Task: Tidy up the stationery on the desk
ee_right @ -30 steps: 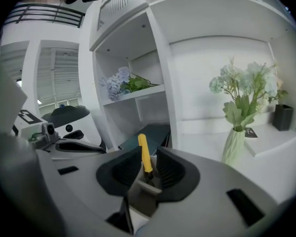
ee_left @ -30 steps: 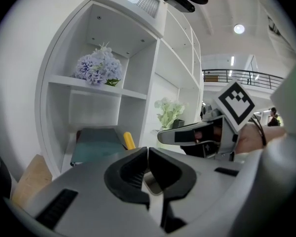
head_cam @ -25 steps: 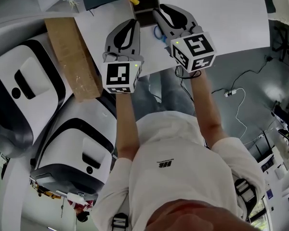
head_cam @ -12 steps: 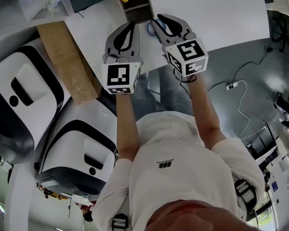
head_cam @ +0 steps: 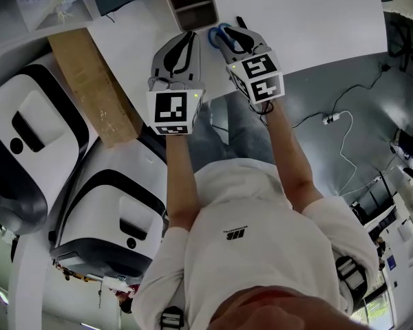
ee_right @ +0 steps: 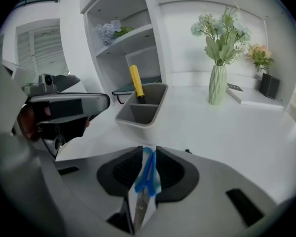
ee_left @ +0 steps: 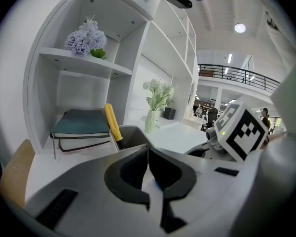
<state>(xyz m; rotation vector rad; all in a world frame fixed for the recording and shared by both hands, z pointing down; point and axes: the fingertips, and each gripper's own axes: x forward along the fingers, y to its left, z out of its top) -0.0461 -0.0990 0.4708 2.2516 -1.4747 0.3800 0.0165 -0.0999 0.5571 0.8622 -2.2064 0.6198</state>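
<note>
Blue-handled scissors (ee_right: 148, 177) lie on the bench (ee_right: 222, 132) lengthwise between the right gripper's (ee_right: 148, 150) slightly parted fingers, unpinched, handles leading; the left gripper (ee_left: 148, 151), fingers together, hangs alongside.

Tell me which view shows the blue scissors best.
Right gripper view: the scissors show blue handles and a blade, centred between the jaws. The head view catches only their blue loops on the white desk; the left gripper view, just a blue sliver.
</note>
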